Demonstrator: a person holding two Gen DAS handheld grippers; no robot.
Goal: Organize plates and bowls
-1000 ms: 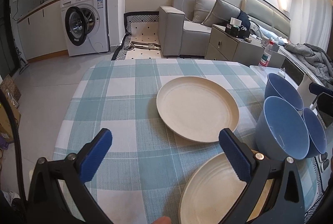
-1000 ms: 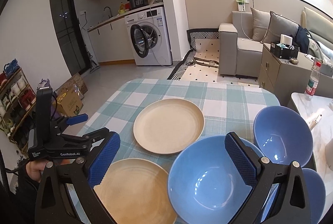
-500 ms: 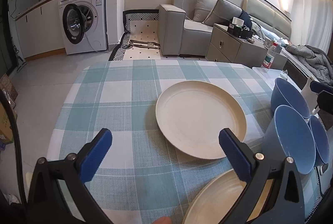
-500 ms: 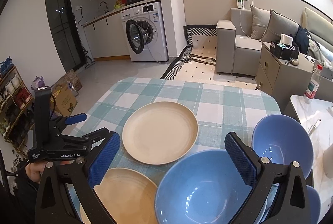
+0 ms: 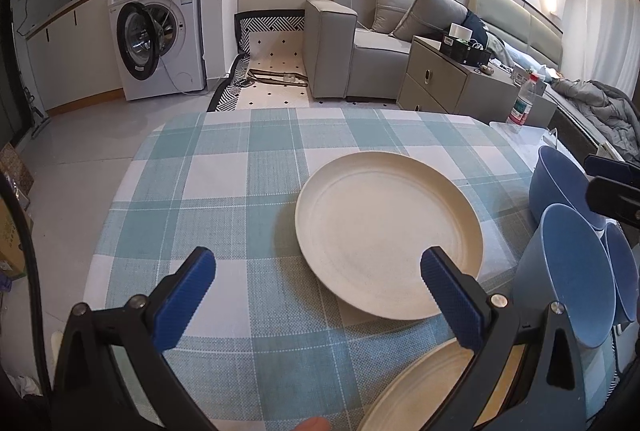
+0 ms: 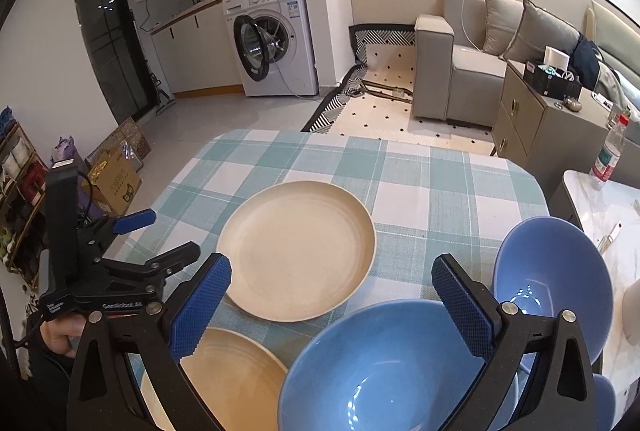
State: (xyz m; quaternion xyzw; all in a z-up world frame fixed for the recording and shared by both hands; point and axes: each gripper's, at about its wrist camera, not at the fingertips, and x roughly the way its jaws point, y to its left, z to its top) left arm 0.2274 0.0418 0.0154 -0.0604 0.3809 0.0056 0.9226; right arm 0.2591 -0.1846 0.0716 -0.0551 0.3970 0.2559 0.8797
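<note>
- Desk [image 5: 240, 167]: covered with a teal-and-white checked cloth; all the crockery is carried on its right and near parts.
- Far plate [image 5: 388, 243] [image 6: 296, 251]: cream, lying flat and alone near the middle of the desk; nothing is stacked on it.
- Near plate [image 6: 232, 379] [image 5: 420, 391]: cream, slightly darker, lying flat at the near edge, apart from the far plate; not stacked.
- Near bowl [image 6: 384, 367] [image 5: 568, 271]: blue, upright, beside the near plate.
- Far bowl [image 6: 556, 279] [image 5: 560, 187]: blue, upright, just behind the near bowl.
- Third bowl [image 5: 622, 271] [image 6: 604, 403]: blue, only a sliver is shown at the right edge.
- Left gripper [image 5: 316, 295] [image 6: 156, 235]: jaws held apart, nothing between them; poised above the cloth just short of the far plate.
- Right gripper [image 6: 332, 307]: jaws held apart, nothing clamped; poised over the near bowl and near plate.
- Progress: judged to be at the start; no plate is stacked, no bowl is seen to be nested, nothing is gripped. Both plates and all the bowls are left to be gathered.
- Hidden or unclear: the near plate is cut off by the frame and by the gripper bodies; whether the bowls touch one another cannot be told; the third bowl's contents and footing are not shown.
</note>
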